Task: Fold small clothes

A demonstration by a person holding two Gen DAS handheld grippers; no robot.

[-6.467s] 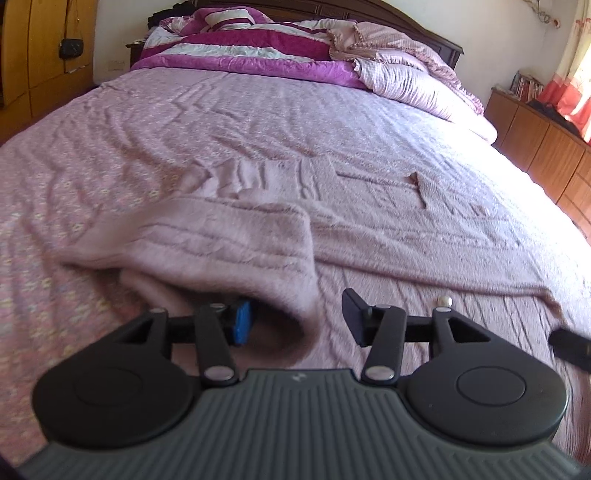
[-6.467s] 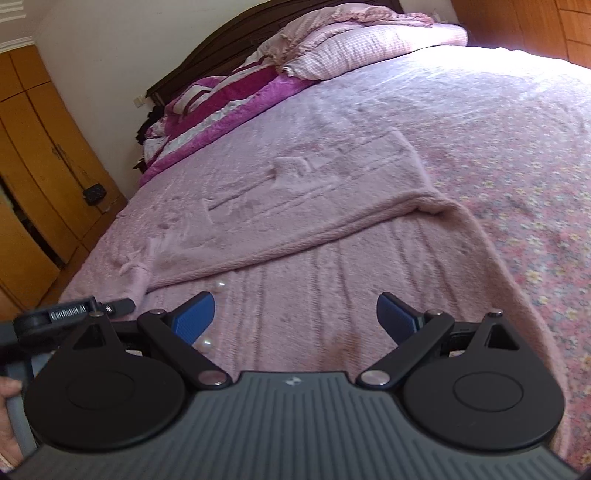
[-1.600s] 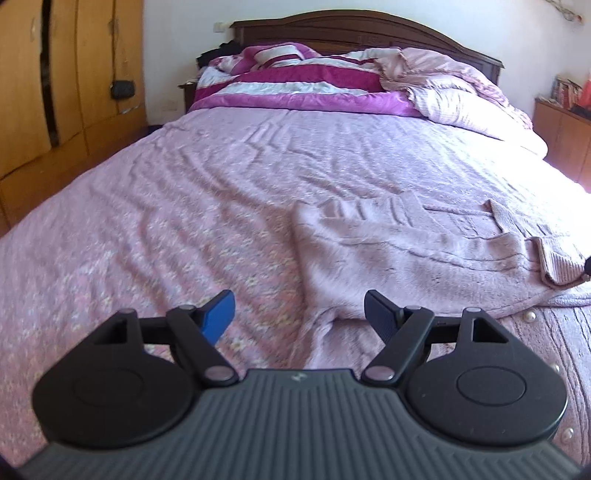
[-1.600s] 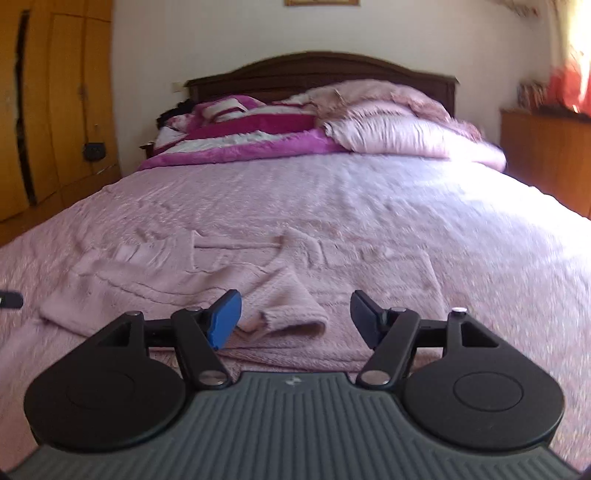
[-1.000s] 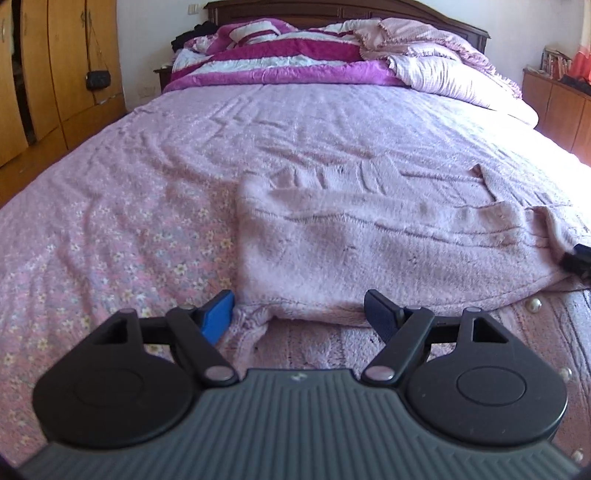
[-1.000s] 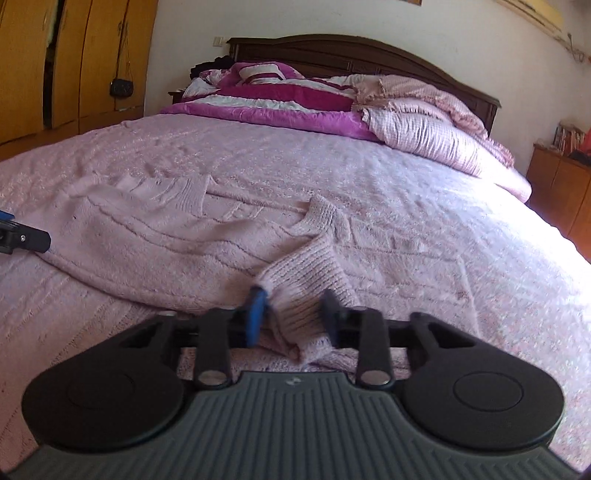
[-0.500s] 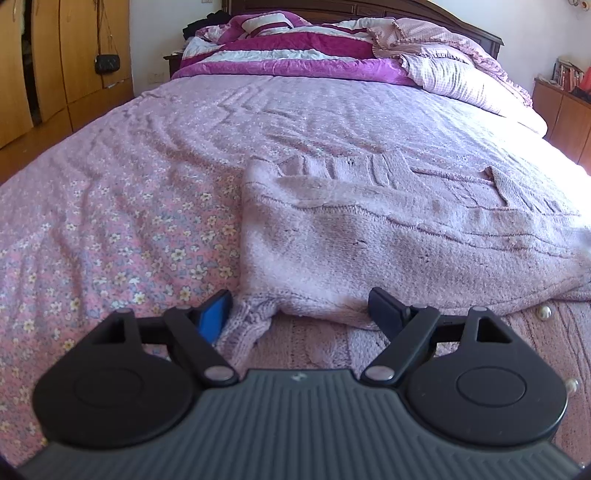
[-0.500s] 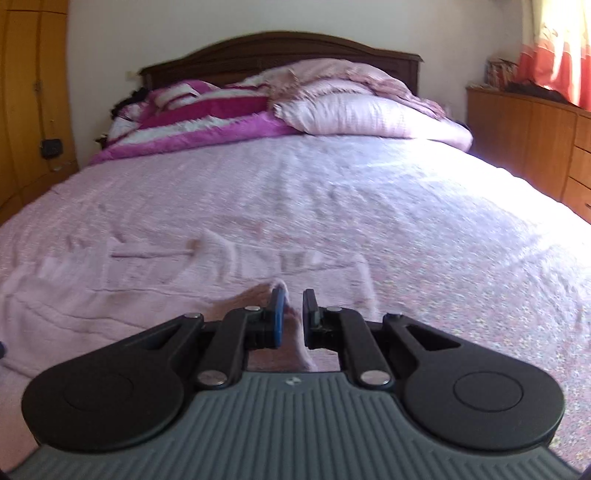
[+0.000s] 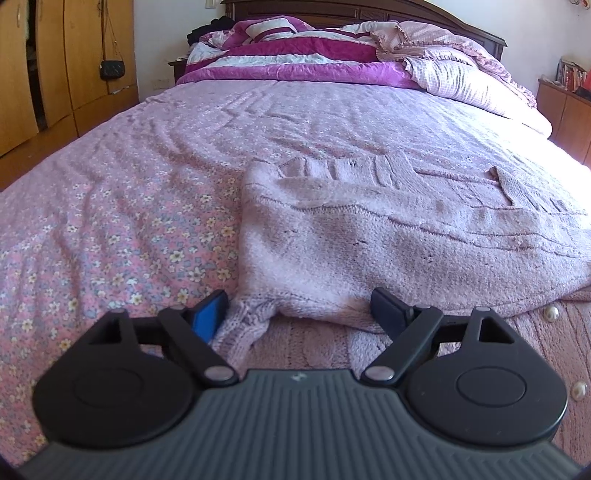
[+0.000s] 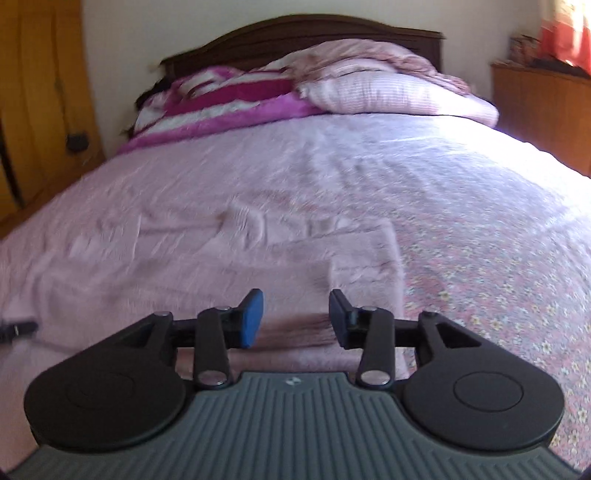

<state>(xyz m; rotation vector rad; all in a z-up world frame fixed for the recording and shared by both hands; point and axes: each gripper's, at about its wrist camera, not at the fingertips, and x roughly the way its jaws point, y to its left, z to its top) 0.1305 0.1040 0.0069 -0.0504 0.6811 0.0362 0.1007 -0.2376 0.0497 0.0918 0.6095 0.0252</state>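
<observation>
A dark wooden headboard (image 10: 303, 33) backs the bed, wooden wardrobes (image 9: 55, 66) left, sunlit.

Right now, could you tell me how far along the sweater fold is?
Done: both sleeves lie folded across the sweater. In hand: nothing; the left gripper straddles its near edge, open, and the right gripper is open too. Left: folding the body up.

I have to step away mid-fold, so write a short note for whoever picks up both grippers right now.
Left gripper: open, low at the near edge of the pink knit sweater, gripping nothing.
Right gripper: open, empty, over the sweater's right side.
Sweater lies on the floral bedspread.
Done: both sleeves appear folded across the body.
Left: fold the bottom up toward the collar, probably starting from the near hem.
</observation>
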